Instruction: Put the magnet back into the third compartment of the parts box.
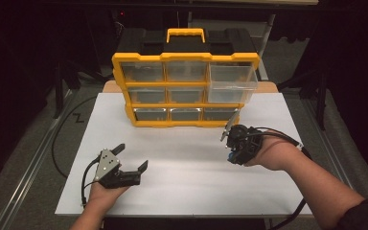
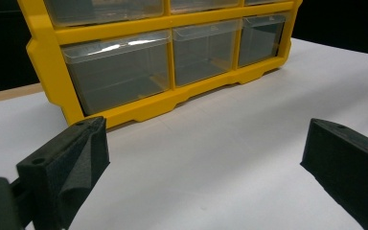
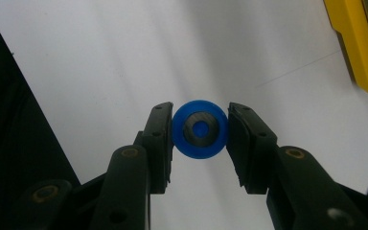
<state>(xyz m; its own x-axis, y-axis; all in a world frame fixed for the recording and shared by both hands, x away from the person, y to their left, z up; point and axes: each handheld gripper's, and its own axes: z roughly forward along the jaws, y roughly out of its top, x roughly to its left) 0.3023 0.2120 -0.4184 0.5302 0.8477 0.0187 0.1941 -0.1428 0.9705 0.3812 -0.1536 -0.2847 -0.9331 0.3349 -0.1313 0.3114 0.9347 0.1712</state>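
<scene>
So your right gripper (image 3: 200,130) has its two black jaws clamped on a small blue wheel (image 3: 200,129), one pad pressing each side of the round rim, and you can see the dark ring and blue hub facing the camera in the right gripper view. The wheel sits right at the jaw tips, up off the white table (image 3: 124,57) that spreads out beyond it. In the high view that same right gripper (image 1: 232,143) is held in your right hand (image 1: 268,154) with a bit of blue (image 1: 229,156) peeking out low on its near side. Just past it, off to one side of the jaws, is the yellow corner of the drawer organizer (image 1: 186,88), near but not touching. Your left gripper (image 1: 132,156) is well apart from the right one, resting low over the table in your left hand (image 1: 106,190), jaws spread wide with nothing between them. Looking out along it in the left gripper view, there's bare table first, then the organizer's bottom row of clear drawers (image 2: 117,69) facing you. Farther up the cabinet, the top drawer (image 1: 233,82) on the right gripper's side is pulled out from the frame, and the yellow carry handle (image 1: 186,34) sits on top at the back.
</scene>
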